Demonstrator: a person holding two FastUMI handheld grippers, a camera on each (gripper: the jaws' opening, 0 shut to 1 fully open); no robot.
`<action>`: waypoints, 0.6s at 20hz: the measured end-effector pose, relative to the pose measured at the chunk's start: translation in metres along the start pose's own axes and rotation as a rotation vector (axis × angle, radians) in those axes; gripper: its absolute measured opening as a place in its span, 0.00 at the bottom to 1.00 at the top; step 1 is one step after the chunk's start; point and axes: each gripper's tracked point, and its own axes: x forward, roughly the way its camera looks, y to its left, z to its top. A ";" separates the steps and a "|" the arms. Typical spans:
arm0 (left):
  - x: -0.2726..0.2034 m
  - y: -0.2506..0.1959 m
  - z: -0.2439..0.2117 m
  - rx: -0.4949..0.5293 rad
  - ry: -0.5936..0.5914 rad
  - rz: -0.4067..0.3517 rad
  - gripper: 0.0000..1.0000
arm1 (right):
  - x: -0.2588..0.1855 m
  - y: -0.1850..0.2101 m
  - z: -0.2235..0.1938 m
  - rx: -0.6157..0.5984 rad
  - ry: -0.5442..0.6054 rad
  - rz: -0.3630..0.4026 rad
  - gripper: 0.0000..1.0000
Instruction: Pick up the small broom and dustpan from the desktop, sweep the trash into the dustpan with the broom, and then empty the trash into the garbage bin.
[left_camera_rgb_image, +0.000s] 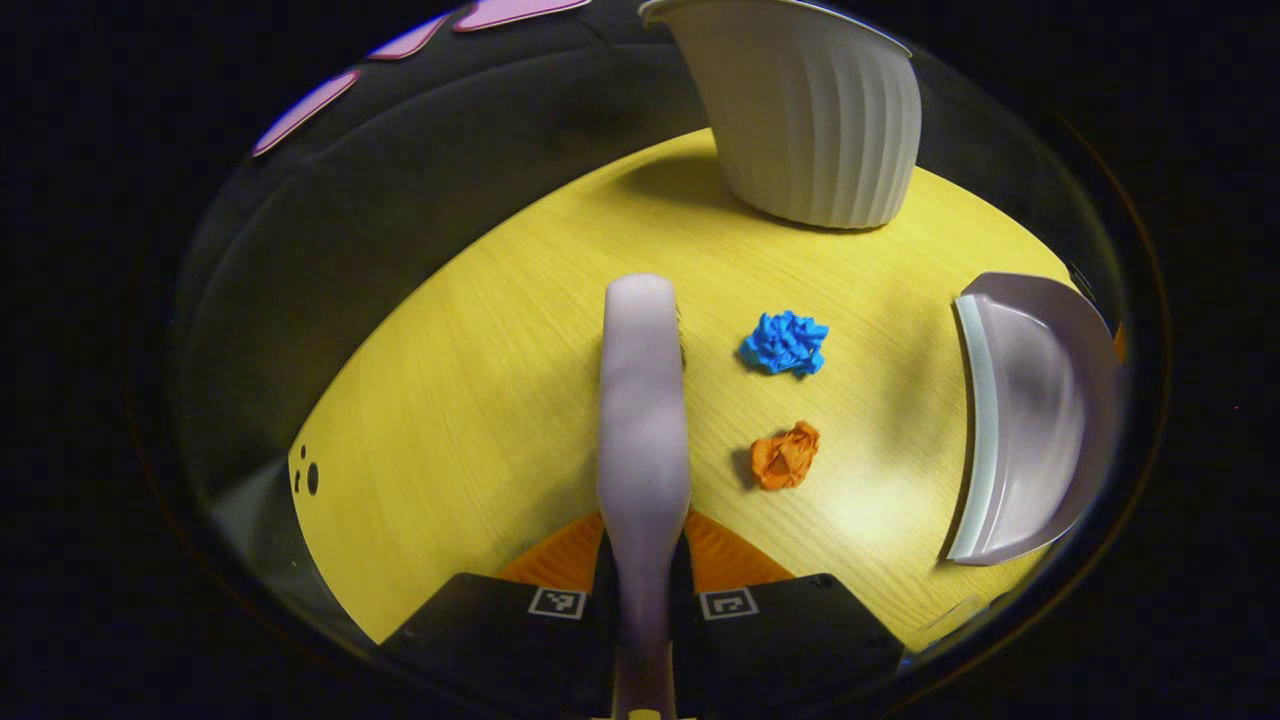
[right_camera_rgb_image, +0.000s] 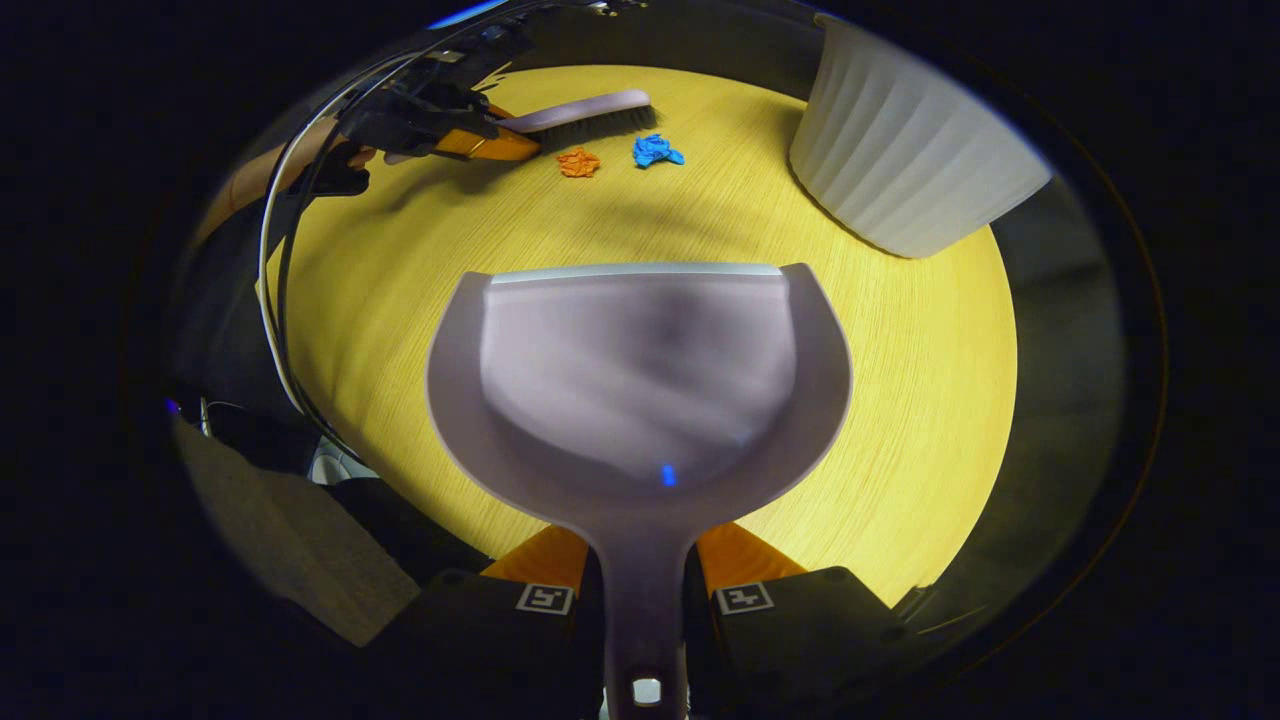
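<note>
In the left gripper view, your left gripper (left_camera_rgb_image: 643, 585) is clamped on the handle of the small broom (left_camera_rgb_image: 643, 400), which runs forward over the yellow desktop (left_camera_rgb_image: 450, 400). Just beside the broom's right lie two paper wads, one blue (left_camera_rgb_image: 786, 342), one orange (left_camera_rgb_image: 785, 456). They look feather-light and soft, so sweep gently or they will skip away. The dustpan (left_camera_rgb_image: 1030, 420) stands farther right, its lip facing the wads. One ribbed white garbage bin (left_camera_rgb_image: 815, 110) sits at the far edge.

In the right gripper view, your right gripper (right_camera_rgb_image: 645, 600) grips the dustpan (right_camera_rgb_image: 640, 380) by its handle. It is stiff, smooth plastic and likely light, so hold it by the handle and keep the lip flat on the desk. One broom (right_camera_rgb_image: 580, 110), two wads (right_camera_rgb_image: 578, 162) (right_camera_rgb_image: 655, 151) and one bin (right_camera_rgb_image: 900, 150) lie ahead.
</note>
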 end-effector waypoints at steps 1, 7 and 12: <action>0.001 -0.007 0.004 0.027 -0.004 -0.018 0.27 | 0.000 -0.002 0.000 -0.002 0.000 -0.001 0.37; -0.018 -0.069 0.012 0.087 -0.036 -0.227 0.27 | 0.000 -0.005 0.003 -0.034 -0.015 -0.016 0.37; -0.040 -0.128 0.010 0.097 -0.012 -0.437 0.27 | 0.005 -0.006 -0.001 -0.030 -0.027 -0.007 0.37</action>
